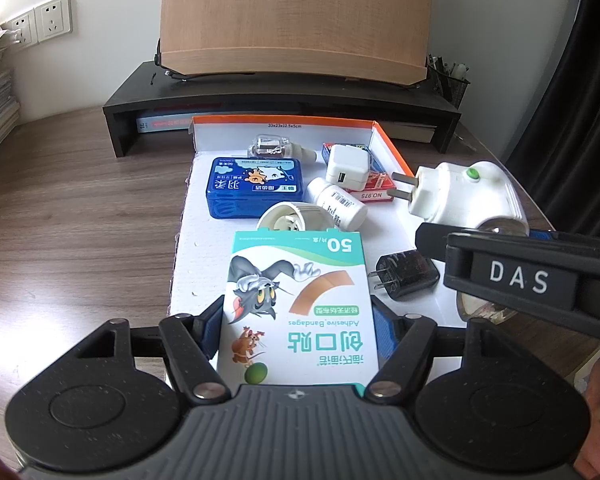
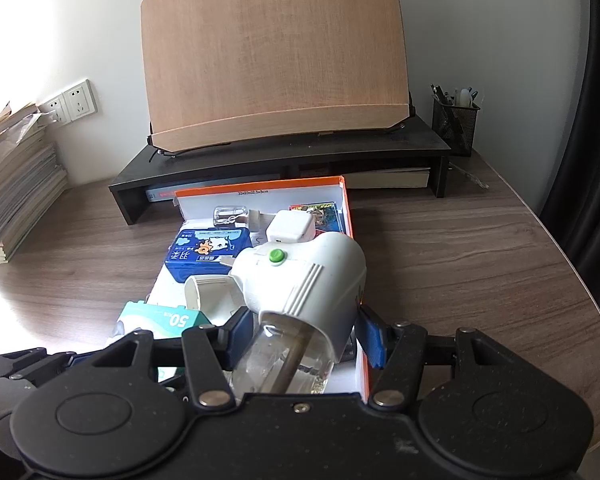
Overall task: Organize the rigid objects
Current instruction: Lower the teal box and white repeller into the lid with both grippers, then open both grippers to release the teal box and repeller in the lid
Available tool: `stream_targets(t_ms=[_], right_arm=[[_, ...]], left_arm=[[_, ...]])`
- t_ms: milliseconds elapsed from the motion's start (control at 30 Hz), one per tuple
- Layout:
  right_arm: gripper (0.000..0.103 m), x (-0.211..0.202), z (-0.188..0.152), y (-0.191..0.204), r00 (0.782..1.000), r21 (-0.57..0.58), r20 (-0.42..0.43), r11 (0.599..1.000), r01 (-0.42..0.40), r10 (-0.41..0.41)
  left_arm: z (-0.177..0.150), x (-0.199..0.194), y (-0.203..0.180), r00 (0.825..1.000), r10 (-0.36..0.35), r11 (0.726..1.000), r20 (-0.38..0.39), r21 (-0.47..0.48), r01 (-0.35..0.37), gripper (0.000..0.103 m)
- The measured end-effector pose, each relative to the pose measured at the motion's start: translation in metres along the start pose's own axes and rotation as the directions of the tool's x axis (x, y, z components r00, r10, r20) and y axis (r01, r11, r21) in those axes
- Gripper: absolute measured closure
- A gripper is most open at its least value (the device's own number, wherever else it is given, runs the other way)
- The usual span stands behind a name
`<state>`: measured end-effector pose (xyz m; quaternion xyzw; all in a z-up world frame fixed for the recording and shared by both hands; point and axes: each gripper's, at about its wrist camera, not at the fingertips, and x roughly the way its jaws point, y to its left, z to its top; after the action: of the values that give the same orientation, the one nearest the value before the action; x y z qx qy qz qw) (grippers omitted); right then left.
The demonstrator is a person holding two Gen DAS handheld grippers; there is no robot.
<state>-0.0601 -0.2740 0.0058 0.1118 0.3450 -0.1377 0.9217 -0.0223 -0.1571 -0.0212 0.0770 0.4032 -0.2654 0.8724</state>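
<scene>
Jaws half-open: left gripper (image 1: 299, 330) clamps bandage box (image 1: 298, 304); right gripper (image 2: 300, 334) clamps plug-in vaporizer (image 2: 304, 284).

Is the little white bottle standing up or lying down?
Lying down: the white bottle rests on its side inside the box.

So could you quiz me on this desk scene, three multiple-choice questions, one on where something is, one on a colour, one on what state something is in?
1. Where does the blue tin lie?
A. inside the orange-edged box
B. on the black shelf
C. on the stack of papers

2. What colour is the button on the white plug-in device?
A. red
B. green
C. yellow

3. What is the left gripper doing?
A. hanging open and empty
B. gripping the black charger
C. gripping the bandage box

Answers: 1 A, the tin rests on the box's white floor. 2 B, a green dot shows on its top in both views. 3 C, the left wrist view shows the bandage box clamped between its blue pads, while the black charger lies free.
</scene>
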Motion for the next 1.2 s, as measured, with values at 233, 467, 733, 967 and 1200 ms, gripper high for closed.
stream_targets(t_ms=[233, 467, 733, 967, 1200], right_arm=[[0.035, 0.011, 0.003, 0.0, 1.0, -0.001, -0.011, 1.0, 0.002, -0.002], [0.035, 0.025, 0.005, 0.004, 1.0, -0.013, -0.027, 1.0, -0.005, 0.005], [0.03, 0.046, 0.012, 0.008, 1.0, -0.028, -0.031, 1.0, -0.006, 0.005], [0.024, 0.031, 0.02, 0.008, 0.999, -0.057, 0.04, 0.998, 0.015, -0.013], [0.023, 0.001, 0.017, -0.007, 0.996, -0.024, 0.083, 0.999, 0.036, -0.034]], left_arm=[[0.001, 0.004, 0.0, 1.0, 0.003, 1.0, -0.005, -0.008, -0.003, 0.032], [0.003, 0.007, 0.002, 1.0, 0.009, 1.0, -0.009, -0.01, -0.009, 0.032], [0.005, 0.012, 0.005, 1.0, 0.023, 1.0, -0.012, -0.018, -0.024, 0.031], [0.007, 0.018, 0.002, 1.0, 0.021, 1.0, -0.016, -0.021, -0.021, 0.031], [0.01, 0.023, -0.005, 0.999, 0.016, 1.0, -0.029, -0.009, -0.017, 0.012]])
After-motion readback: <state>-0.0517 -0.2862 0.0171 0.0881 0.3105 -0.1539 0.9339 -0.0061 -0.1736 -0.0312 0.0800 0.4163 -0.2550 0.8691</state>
